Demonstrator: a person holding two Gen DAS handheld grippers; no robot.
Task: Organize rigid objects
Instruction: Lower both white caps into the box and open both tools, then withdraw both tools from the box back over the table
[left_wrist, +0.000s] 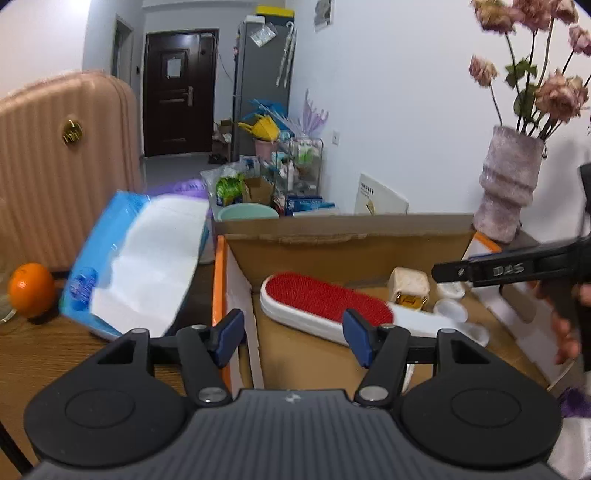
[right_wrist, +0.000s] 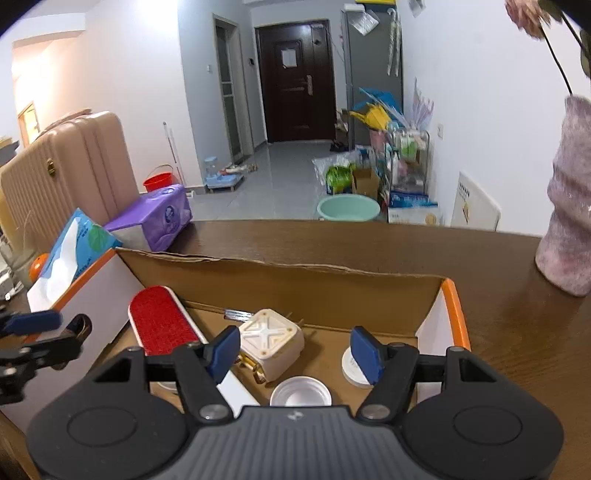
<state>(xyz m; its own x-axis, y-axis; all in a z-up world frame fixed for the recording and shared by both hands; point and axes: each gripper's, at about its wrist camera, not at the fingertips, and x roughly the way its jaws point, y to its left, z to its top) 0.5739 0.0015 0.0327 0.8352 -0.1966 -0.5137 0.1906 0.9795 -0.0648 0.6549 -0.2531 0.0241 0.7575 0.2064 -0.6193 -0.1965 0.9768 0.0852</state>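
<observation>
While both claws hung spread and held nothing, the left claw (left_wrist: 293, 338) hovered over the near left edge of the cardboard box (right_wrist: 295, 284) on the worktop (right_wrist: 498, 295), and the right claw (right_wrist: 295, 354) hovered over its middle. Inside the box lay a red lint brush (right_wrist: 162, 321), a cream plug cube (right_wrist: 271, 341) beside it, and two round lids (right_wrist: 301, 393) near the front.
</observation>
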